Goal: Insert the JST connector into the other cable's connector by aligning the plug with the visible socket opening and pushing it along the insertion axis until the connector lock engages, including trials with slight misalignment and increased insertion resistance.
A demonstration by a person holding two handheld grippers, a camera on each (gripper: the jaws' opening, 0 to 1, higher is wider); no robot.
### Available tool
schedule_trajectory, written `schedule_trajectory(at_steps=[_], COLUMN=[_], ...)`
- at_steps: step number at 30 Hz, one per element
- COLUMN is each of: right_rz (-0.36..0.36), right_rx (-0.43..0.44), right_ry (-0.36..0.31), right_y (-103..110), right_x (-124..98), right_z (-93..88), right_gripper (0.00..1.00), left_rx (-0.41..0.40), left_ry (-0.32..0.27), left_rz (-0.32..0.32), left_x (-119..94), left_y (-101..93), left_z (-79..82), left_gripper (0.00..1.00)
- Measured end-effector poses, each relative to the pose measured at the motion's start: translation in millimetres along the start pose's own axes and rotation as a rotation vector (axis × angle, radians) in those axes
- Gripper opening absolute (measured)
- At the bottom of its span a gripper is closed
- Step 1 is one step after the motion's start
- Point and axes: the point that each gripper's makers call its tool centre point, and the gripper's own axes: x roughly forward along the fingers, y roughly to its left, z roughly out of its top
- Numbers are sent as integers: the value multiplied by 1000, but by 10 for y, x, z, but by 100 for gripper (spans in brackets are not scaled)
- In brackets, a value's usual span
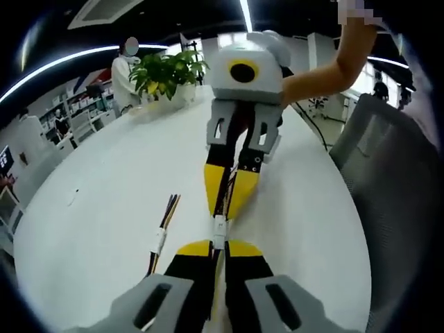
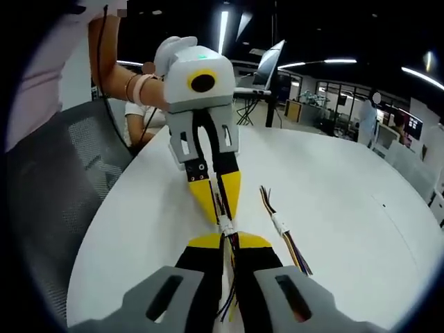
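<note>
No lettering, labels or numbers can be read anywhere; distant shelving seems too blurred.

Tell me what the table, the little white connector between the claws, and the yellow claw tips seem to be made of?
Table: a smooth white top, likely laminate; it shows a soft sheen.
White connector: looks like moulded plastic, matte and blocky.
Yellow tips of the right claw: probably plastic or rubbery pads; flat colour, no metallic glint.
</note>
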Motion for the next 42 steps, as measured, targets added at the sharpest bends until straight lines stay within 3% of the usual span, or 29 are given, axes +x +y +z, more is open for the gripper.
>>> schedule_trajectory(at_steps=[7, 16, 30, 37, 42], right_rz=[-28, -38, -34, -36, -47], right_rx=[-10, 41, 100, 132, 144], right_ry=[-5, 1, 16, 6, 15], right_y=[-115, -210, -185, -177, -139], right_x=[58, 154, 279, 276, 286], right_z=[6, -124, -252, -242, -221], right_gripper=[1, 2, 3, 3, 4], left_rx=[14, 26, 42, 7, 27], left_ry=[-1, 51, 104, 85, 69], left_rz=[34, 32, 17, 23, 22], left_x=[-4, 109, 169, 149, 143], left_y=[137, 272, 245, 244, 221], left_z=[-1, -118, -262, -270, -257], left_gripper=[0, 0, 0, 0, 0])
